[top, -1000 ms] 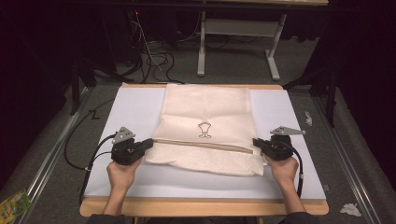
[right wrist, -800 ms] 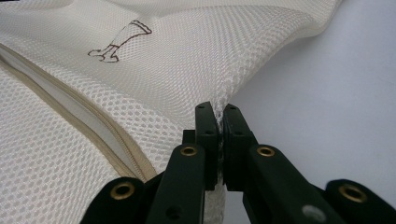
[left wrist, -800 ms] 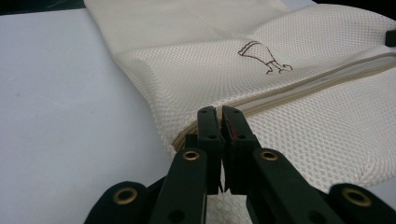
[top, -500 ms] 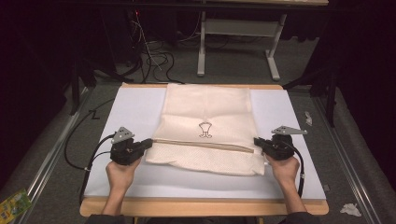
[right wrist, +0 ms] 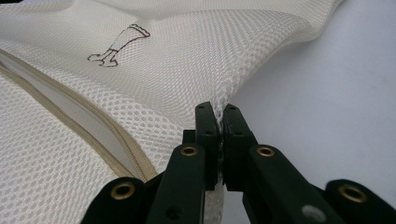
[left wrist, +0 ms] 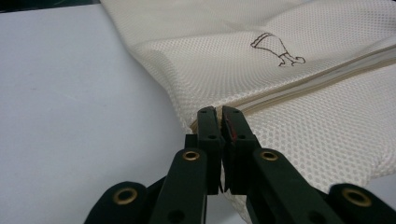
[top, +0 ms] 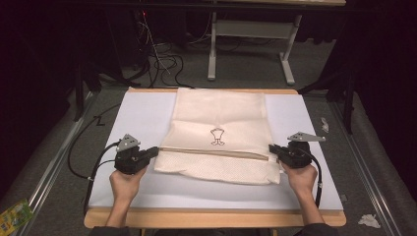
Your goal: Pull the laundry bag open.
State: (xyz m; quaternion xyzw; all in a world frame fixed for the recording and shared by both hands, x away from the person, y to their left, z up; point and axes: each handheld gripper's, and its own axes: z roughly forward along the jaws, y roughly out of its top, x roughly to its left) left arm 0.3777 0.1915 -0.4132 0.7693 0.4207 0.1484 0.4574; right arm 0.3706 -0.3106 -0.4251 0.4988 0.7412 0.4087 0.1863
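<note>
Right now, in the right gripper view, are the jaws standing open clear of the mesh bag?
No: the right gripper has its jaws shut on the side seam of the cream mesh bag, with netting pinched between them.

Overhead light is hitting the bench (top: 147, 118) evenly; surroundings are sitting dark, high view is looking soft, close-ups are blurring near the bottom.

A white mat (top: 142, 118) covers a wooden table (top: 211, 219), whose bare edge shows along the near side. Beyond the table, a grey frame (top: 251, 34) stands on grey carpet, with black cables (top: 164, 61) tangled on the floor to its left. A green packet (top: 14, 216) lies on the floor at the near left, and crumpled white scraps (top: 369, 220) lie at the near right.
</note>
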